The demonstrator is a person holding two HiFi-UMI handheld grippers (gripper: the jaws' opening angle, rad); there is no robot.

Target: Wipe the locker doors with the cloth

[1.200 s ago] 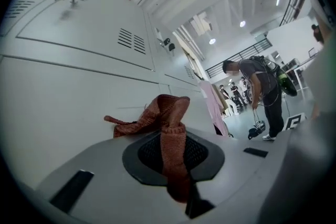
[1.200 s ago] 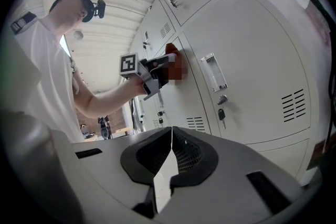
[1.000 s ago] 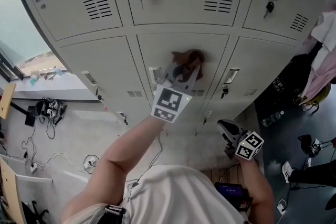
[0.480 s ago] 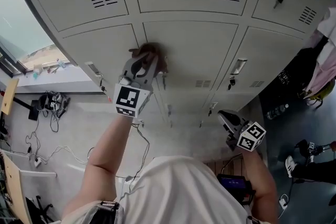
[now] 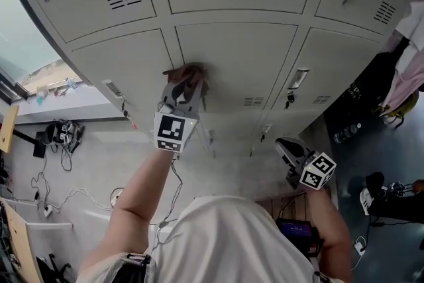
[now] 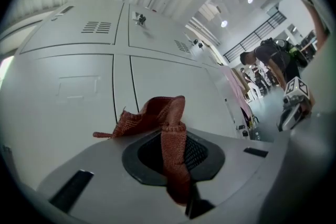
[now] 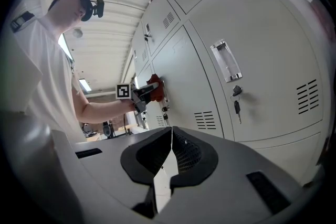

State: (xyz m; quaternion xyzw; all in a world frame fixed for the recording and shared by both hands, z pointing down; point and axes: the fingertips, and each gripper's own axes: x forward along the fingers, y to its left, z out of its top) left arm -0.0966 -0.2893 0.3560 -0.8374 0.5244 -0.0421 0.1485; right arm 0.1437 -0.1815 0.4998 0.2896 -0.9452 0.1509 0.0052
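Observation:
A rust-red cloth (image 5: 189, 71) is pressed against the grey locker doors (image 5: 248, 56), at the seam between the left and middle doors of the lower row. My left gripper (image 5: 185, 81) is shut on it. In the left gripper view the cloth (image 6: 160, 118) runs up between the jaws and bunches against the door (image 6: 173, 81). My right gripper (image 5: 286, 150) hangs low at the right, away from the lockers, its jaws shut on nothing (image 7: 170, 136). From the right gripper view I see the left gripper (image 7: 143, 92) holding the cloth (image 7: 154, 81) on the door.
Door handles (image 5: 297, 78) and keys (image 5: 289, 100) stick out of the locker fronts, with vent slots (image 5: 254, 101) below. A window (image 5: 26, 56) is at the left, cables (image 5: 59, 136) lie on the floor, and clothes and bags (image 5: 404, 89) hang at the right.
The left gripper has carried the cloth leftward across the middle lower door, from its centre to its left edge, then shifted slightly right and down. The right gripper has barely moved.

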